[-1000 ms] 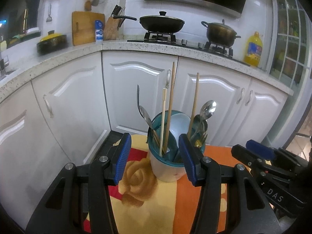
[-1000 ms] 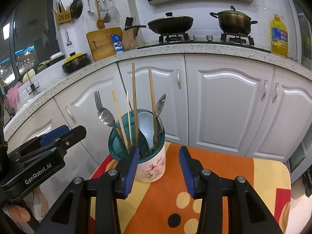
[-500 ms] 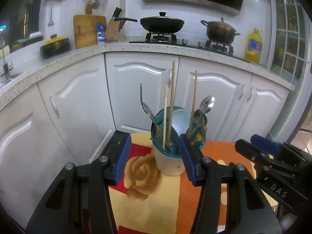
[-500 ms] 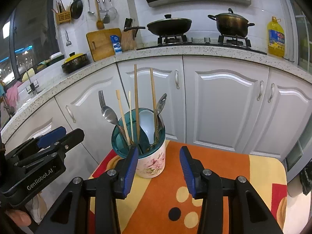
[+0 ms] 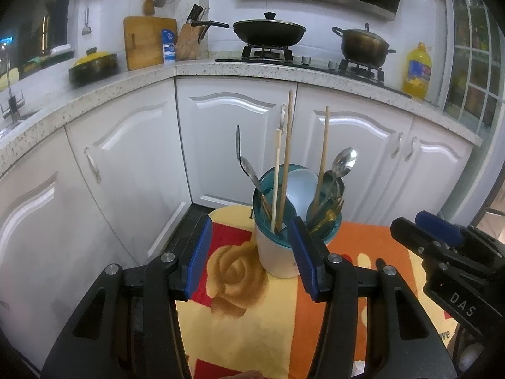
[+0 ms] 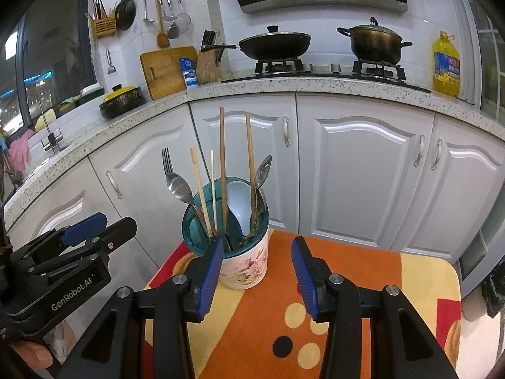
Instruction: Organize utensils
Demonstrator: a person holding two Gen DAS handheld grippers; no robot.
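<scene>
A white flowered utensil holder (image 6: 244, 268) with a teal insert stands on a small table under an orange and yellow cloth (image 6: 363, 271). Upright in it are wooden chopsticks (image 6: 222, 170), steel spoons (image 6: 178, 186), a fork (image 6: 166, 161) and a pale ladle (image 6: 238, 200). My right gripper (image 6: 255, 271) is open and empty just in front of the holder, which lies toward its left pad. In the left wrist view the holder (image 5: 277, 255) sits just beyond my open, empty left gripper (image 5: 251, 252), by its right pad. Each gripper shows at the edge of the other's view.
White cabinet doors (image 6: 363, 173) rise close behind the table under a speckled counter (image 6: 347, 87). On it are a wok (image 6: 274, 44), a pot (image 6: 375, 42), an oil bottle (image 6: 446, 64), a cutting board (image 6: 165, 71) and a knife block (image 6: 208, 63). A thumb (image 6: 33, 355) shows at the lower left.
Both cameras have drawn back a little, so the holder looks smaller and farther from the pads. Both grippers stay open and empty.
</scene>
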